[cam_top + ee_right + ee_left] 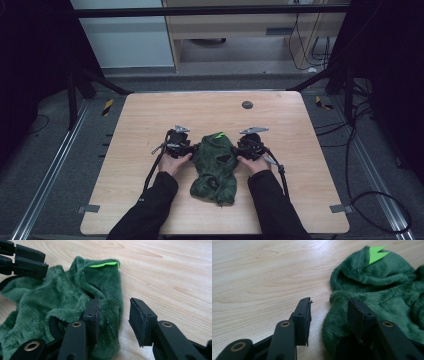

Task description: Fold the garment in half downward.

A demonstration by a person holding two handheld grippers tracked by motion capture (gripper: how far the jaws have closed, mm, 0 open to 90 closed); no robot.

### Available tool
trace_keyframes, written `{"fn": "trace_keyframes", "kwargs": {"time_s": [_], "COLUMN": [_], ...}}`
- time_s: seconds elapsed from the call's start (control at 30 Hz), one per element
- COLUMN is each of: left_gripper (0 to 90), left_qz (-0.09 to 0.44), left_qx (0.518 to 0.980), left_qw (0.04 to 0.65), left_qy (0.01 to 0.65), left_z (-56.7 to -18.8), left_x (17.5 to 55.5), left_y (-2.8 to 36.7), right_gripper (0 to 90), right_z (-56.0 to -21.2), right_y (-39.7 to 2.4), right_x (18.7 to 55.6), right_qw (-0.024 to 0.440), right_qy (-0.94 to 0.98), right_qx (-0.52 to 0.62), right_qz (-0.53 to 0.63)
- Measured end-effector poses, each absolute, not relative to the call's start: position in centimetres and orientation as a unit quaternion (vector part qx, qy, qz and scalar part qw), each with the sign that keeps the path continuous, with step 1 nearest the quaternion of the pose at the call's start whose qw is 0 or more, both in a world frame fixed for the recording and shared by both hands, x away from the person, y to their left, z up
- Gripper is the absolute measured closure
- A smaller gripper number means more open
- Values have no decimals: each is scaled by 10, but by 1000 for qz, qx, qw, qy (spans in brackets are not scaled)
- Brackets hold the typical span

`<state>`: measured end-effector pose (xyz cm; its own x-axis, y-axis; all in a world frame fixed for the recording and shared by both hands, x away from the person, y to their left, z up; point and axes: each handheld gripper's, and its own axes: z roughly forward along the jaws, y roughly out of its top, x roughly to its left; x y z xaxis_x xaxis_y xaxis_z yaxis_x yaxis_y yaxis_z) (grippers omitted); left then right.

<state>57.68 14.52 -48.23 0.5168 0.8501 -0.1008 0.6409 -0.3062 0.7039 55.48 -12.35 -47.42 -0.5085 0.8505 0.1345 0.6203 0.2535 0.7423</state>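
A green fuzzy garment [215, 167] with a bright green spike [218, 135] lies crumpled in the middle of the wooden table [150, 115]. My left gripper [192, 147] is at the garment's upper left edge and my right gripper [240, 149] at its upper right edge. In the left gripper view the left gripper [329, 302] is open, one jaw over bare wood and the other over the garment [387, 290], straddling its edge. In the right gripper view the right gripper [114, 302] is open the same way across the garment [57, 297], with the left gripper [27, 261] beyond it.
A small dark round disc [247, 104] sits on the table near its far edge. Grey tape strips mark the front corners [89, 208] [340, 208]. Black frame legs and cables [380, 200] surround the table on the floor.
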Motion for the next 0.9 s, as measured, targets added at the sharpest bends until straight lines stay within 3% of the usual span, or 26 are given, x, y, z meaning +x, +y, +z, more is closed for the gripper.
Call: {"fn": "trace_keyframes", "kwargs": {"time_s": [0.27,0.53,0.73,0.9], "left_gripper": [602,776,866,889], "left_qz": [135,127,124,128], "left_qx": [800,802,805,806], "left_qw": [350,350,350,353], "left_qy": [468,466,463,457], "left_z": [-487,-489,-489,-486], "left_x": [577,575,573,571], "left_y": [143,141,139,139], "right_gripper": [645,773,819,847], "right_z": [-483,-485,-485,-483], "right_y": [-121,-120,-120,-120], "right_x": [557,557,557,556], "right_qw": [137,128,130,128], "right_qy": [788,794,797,797], "right_qx": [473,471,467,465], "right_qz": [371,363,360,363]}}
